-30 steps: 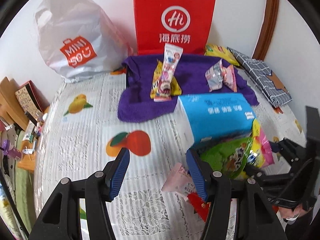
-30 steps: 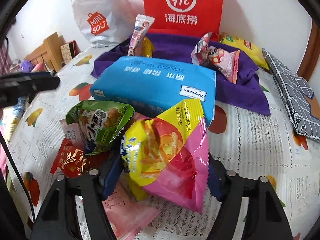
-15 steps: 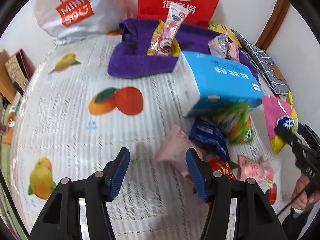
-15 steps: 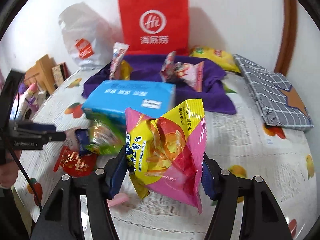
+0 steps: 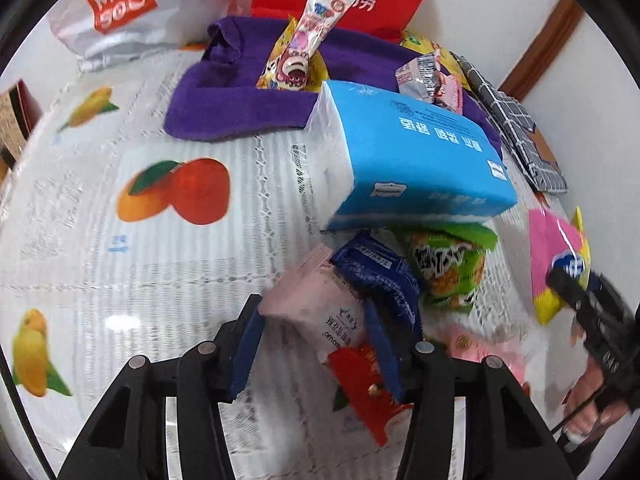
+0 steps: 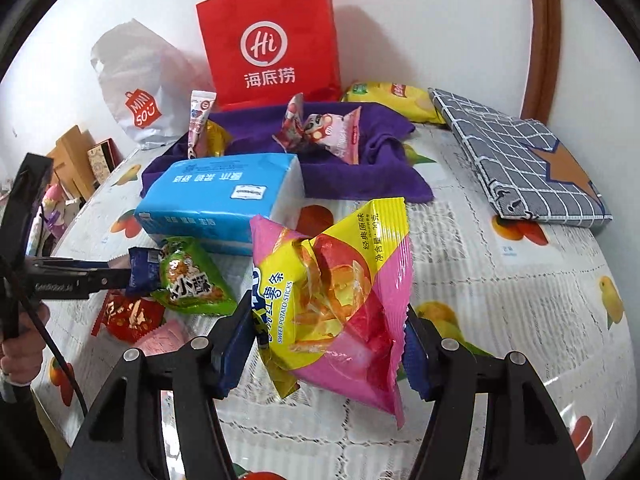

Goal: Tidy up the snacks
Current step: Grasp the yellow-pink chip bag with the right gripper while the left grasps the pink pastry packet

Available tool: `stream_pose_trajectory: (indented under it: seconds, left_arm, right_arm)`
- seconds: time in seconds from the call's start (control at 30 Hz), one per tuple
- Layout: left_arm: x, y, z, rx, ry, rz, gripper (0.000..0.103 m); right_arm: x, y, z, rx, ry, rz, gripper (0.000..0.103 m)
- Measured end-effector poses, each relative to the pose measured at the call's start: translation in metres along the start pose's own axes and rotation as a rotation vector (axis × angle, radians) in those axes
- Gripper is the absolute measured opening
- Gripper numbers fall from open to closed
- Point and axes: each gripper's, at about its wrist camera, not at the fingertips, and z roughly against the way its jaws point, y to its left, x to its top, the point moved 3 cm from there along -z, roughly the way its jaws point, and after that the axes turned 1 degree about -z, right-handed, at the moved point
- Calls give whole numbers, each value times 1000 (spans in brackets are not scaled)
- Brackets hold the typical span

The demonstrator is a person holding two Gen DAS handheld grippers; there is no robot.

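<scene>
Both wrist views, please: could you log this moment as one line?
right gripper: shut on pink-and-yellow sweet potato stick bag | left gripper: open around pale pink snack packet | purple cloth: some snacks placed

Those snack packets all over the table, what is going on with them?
A person is sorting snacks with a pair of tongs in each hand. The right tongs are clamped on a pink and yellow sweet potato sticks bag, held up above the tablecloth. The left tongs are open around a pale pink packet in the loose pile beside the blue tissue pack. A few snacks already lie on the purple cloth in front of the red paper bag.
</scene>
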Motion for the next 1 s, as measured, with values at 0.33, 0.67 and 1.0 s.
stream_pose_trajectory:
  seconds: [0.33,0.67,1.0]
  left_arm:
    - [-1,-12,-1,41,-64,-58,49]
    - [4,1,7,39,-76,-42,38]
    - [-3,-28,-9,149,-104,-171,41]
  right_arm:
    - [-5,-14,-2,-16,10,-22,64]
    - [-5,-14,-6,-18,16,-22,64]
    - [-6,-11,-4,-22,21,-13,64]
